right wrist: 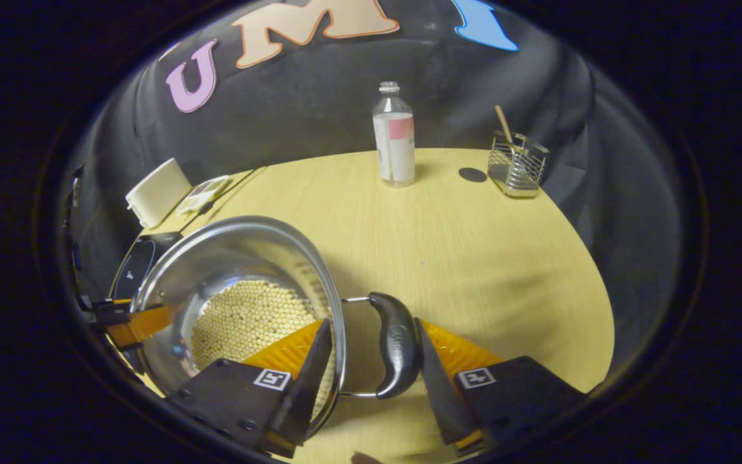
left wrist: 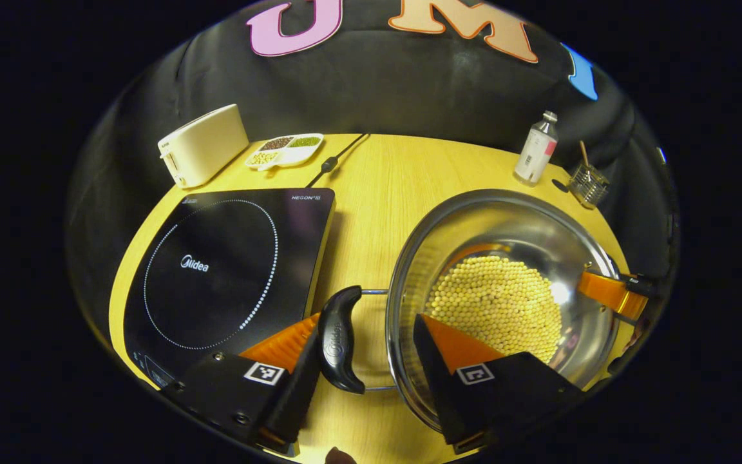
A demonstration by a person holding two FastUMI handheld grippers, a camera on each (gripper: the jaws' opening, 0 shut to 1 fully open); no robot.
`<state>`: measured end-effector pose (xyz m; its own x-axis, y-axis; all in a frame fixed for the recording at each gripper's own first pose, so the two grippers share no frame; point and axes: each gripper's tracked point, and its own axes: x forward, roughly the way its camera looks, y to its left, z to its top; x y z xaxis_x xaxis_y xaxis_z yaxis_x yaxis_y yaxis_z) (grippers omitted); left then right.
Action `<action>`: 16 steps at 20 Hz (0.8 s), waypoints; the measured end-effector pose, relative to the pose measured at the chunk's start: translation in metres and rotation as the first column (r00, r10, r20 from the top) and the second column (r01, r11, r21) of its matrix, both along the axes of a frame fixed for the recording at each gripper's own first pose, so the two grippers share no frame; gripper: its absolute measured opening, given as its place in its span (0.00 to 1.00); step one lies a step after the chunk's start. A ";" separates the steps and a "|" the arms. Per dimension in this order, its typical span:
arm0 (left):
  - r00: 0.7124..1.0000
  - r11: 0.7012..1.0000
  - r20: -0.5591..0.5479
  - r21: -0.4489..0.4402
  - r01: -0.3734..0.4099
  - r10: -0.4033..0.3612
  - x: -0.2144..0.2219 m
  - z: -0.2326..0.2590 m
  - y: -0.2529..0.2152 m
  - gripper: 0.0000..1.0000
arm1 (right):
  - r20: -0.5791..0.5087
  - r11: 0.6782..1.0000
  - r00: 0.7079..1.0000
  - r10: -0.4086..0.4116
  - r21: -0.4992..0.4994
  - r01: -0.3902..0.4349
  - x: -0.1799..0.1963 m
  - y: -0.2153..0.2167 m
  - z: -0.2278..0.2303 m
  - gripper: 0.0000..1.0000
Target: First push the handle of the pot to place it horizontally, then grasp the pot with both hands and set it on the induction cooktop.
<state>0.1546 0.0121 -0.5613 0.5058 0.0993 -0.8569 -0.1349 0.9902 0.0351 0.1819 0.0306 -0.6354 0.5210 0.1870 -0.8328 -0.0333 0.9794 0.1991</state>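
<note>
Left gripper view has my left tongs [left wrist: 368, 361] spread around the pot's [left wrist: 500, 303] near handle [left wrist: 339, 341]; my right tongs [right wrist: 371, 361] straddle its other handle [right wrist: 395, 345], unclenched. Pot sits on the counter [right wrist: 474, 258] beside the cooktop [left wrist: 223, 270]. I should clench both evenly before lifting level.

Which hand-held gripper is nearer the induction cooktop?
Left. The left hand-held gripper straddles the pot handle beside the induction cooktop. The right hand-held gripper straddles the handle on the pot's far side, away from the cooktop.

Bare table [left wrist: 371, 193] between pot [left wrist: 474, 219], cooktop [left wrist: 229, 258]
</note>
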 end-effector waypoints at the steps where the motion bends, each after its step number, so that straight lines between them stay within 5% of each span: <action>1: 1.000 1.000 -0.007 -0.003 0.000 0.000 -0.002 -0.003 -0.001 0.73 | -0.004 1.000 1.000 -0.006 -0.002 0.006 0.000 0.000 -0.002 0.70; 5: 1.000 1.000 0.000 -0.009 0.012 -0.012 0.002 -0.001 -0.003 0.75 | -0.035 0.999 0.999 -0.026 0.036 0.027 -0.005 -0.002 0.003 0.58; 8: 1.000 0.996 -0.016 -0.088 -0.002 0.001 0.003 0.001 -0.012 0.66 | -0.062 0.997 0.997 -0.051 0.059 0.055 -0.011 -0.010 0.008 0.54; 9: 1.000 0.995 -0.021 -0.097 0.010 -0.012 0.003 0.000 -0.015 0.62 | -0.063 0.997 0.996 -0.057 0.057 0.060 -0.012 -0.012 0.005 0.46; 13: 0.999 0.992 -0.005 -0.123 0.038 -0.039 0.004 0.014 -0.023 0.61 | -0.071 0.992 0.992 -0.100 0.066 0.105 -0.017 -0.023 0.018 0.50; 16: 0.999 0.991 -0.005 -0.124 0.053 -0.054 0.007 0.035 -0.023 0.59 | -0.073 0.990 0.991 -0.112 0.077 0.118 -0.021 -0.025 0.035 0.45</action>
